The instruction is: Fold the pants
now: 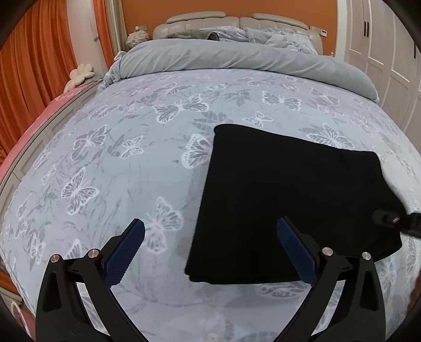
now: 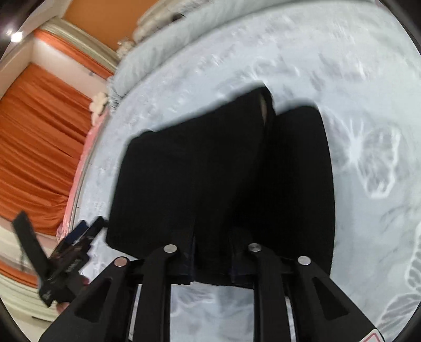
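Note:
Black pants (image 1: 284, 200) lie folded into a rough rectangle on the bed's butterfly-print cover (image 1: 118, 163). My left gripper (image 1: 210, 250) is open and empty, just above the cover at the pants' near left edge; its right finger overlaps the cloth. My right gripper (image 2: 211, 252) is shut on the near edge of the pants (image 2: 210, 171); its fingertips are buried in the black cloth. The right gripper also shows in the left wrist view (image 1: 392, 219) at the pants' right edge. The left gripper shows in the right wrist view (image 2: 76, 236) at lower left.
A rolled grey duvet (image 1: 236, 58) and pillows lie across the head of the bed below a padded headboard (image 1: 236, 21). Orange curtains (image 1: 31, 73) hang at left, white wardrobe doors (image 1: 381, 52) at right. A pink bench (image 1: 39, 123) runs along the bed's left side.

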{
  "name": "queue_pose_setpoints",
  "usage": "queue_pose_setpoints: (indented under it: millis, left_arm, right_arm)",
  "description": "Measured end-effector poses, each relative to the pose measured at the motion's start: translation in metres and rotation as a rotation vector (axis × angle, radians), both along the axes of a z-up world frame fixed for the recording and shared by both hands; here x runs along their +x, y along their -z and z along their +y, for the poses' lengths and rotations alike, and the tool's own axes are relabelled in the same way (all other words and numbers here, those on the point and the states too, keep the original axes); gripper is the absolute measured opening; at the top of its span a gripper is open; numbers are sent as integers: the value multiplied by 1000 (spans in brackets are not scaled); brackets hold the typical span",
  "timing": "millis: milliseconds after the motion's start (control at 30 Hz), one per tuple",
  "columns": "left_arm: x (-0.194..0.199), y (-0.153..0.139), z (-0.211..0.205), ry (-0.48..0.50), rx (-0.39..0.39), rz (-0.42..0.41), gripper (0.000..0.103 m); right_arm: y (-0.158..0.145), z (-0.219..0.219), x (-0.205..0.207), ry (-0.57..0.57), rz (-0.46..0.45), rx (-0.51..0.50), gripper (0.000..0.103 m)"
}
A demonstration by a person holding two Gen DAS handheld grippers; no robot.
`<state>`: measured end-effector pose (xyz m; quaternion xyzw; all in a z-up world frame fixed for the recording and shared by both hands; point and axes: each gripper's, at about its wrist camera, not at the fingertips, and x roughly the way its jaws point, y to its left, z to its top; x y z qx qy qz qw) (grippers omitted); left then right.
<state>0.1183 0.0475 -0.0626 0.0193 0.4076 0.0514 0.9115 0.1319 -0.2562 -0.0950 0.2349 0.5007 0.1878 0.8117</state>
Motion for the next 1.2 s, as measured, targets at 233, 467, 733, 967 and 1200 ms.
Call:
queue_pose_setpoints:
  millis: [233, 467, 733, 967, 1200]
  left_arm:
    - [1, -7, 15, 7, -78, 1, 98]
    - [24, 32, 29, 39, -324, 172, 98]
    - [38, 60, 30, 72, -616, 237, 49]
    - [-26, 7, 31, 147, -559, 208, 52]
    - [-58, -15, 51, 13, -207, 37, 87]
  right_arm:
    - [-2, -17, -7, 24, -30, -301, 25]
    - [-14, -35, -22, 118, -86, -280, 95]
    - [36, -36, -3, 63, 56, -24, 38]
    - [-29, -36, -64, -90, -9, -19, 40]
    - [5, -71, -65, 93, 49, -129, 72]
